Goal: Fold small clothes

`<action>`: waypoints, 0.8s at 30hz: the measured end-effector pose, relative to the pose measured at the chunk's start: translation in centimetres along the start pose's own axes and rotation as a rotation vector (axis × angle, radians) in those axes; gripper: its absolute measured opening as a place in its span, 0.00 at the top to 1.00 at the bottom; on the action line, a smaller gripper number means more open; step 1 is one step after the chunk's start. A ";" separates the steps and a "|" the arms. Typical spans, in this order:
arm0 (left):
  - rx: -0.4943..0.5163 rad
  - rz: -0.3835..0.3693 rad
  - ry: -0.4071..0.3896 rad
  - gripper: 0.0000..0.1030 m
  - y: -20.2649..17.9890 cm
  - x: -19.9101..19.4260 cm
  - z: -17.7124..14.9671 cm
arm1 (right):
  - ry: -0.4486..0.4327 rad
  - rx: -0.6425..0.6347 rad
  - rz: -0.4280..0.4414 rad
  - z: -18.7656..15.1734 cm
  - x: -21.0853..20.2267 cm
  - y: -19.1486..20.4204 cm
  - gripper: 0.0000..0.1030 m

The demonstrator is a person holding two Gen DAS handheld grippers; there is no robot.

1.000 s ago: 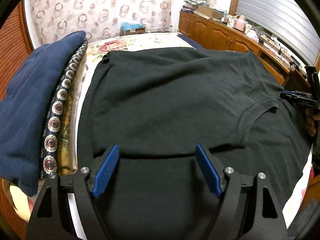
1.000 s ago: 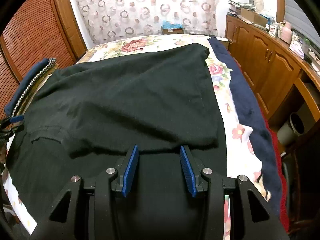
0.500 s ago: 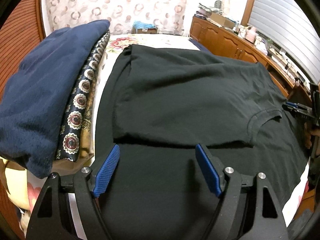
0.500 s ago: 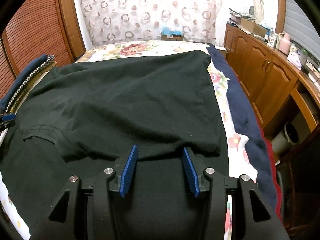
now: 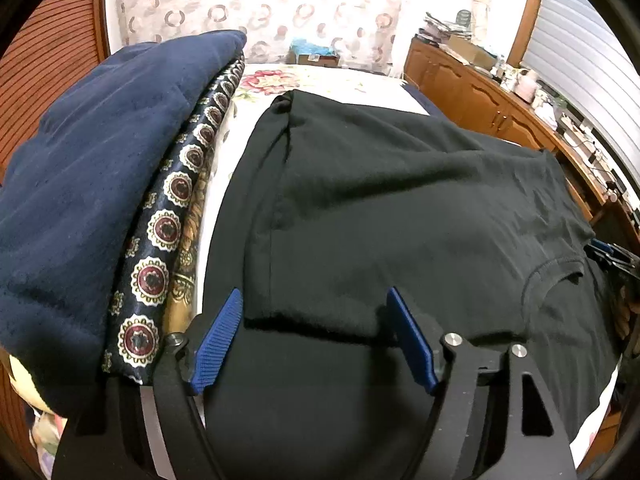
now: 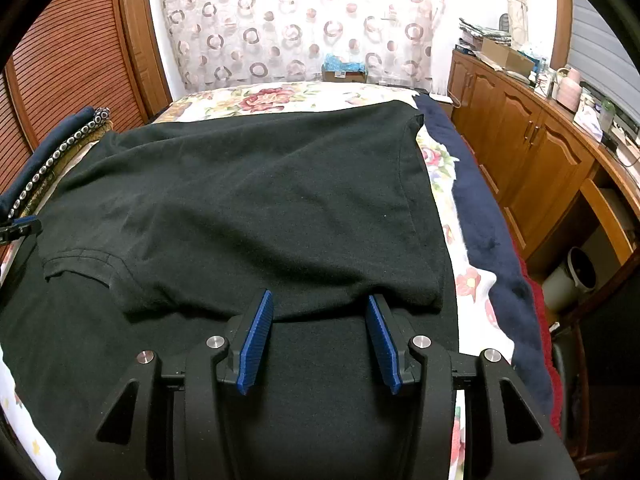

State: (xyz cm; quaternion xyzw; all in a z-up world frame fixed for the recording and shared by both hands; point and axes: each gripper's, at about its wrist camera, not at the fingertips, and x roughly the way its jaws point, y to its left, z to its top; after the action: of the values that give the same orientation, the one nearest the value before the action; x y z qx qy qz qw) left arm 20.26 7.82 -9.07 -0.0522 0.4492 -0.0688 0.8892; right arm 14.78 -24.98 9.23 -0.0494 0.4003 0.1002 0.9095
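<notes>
Black T-shirt (image 5: 400, 208) folded over itself, near hem cut off below frame.

Matt black cloth shirt (image 5: 400, 208) — glossy wooden cabinets (image 6: 532, 152).

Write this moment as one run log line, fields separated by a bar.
stage: fold underway | black T-shirt: folded over on bed | left gripper: open, closing, at fold edge | right gripper: open, at fold edge
</notes>
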 end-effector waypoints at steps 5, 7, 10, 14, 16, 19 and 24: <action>-0.016 0.018 -0.013 0.54 0.6 -0.1 0.0 | -0.001 -0.004 -0.003 0.1 0.0 -0.1 0.52; -0.011 0.028 -0.018 0.57 0.6 -0.3 -0.2 | -0.001 -0.005 -0.003 0.1 0.0 -0.2 0.52; -0.003 0.037 -0.016 0.57 0.5 -0.6 -0.6 | -0.001 -0.005 -0.003 0.1 0.0 -0.2 0.52; 0.029 0.050 -0.018 0.59 -0.2 -0.6 -1.0 | -0.002 -0.005 -0.004 0.1 0.0 -0.2 0.51; 0.035 0.054 -0.023 0.66 -0.4 -0.6 -0.9 | -0.002 -0.006 -0.005 0.2 0.0 -0.2 0.51; 0.022 0.048 -0.022 0.67 -0.3 -0.4 -0.6 | -0.002 -0.006 -0.005 0.2 0.0 -0.3 0.51; 0.015 0.049 -0.033 0.77 -0.3 -0.3 -0.5 | -0.002 -0.006 -0.005 0.2 0.0 -0.3 0.51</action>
State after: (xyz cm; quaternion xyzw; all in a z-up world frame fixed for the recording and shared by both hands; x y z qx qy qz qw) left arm 19.68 7.56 -9.04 -0.0358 0.4349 -0.0496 0.8984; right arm 14.98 -25.26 9.35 -0.0529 0.3990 0.0990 0.9100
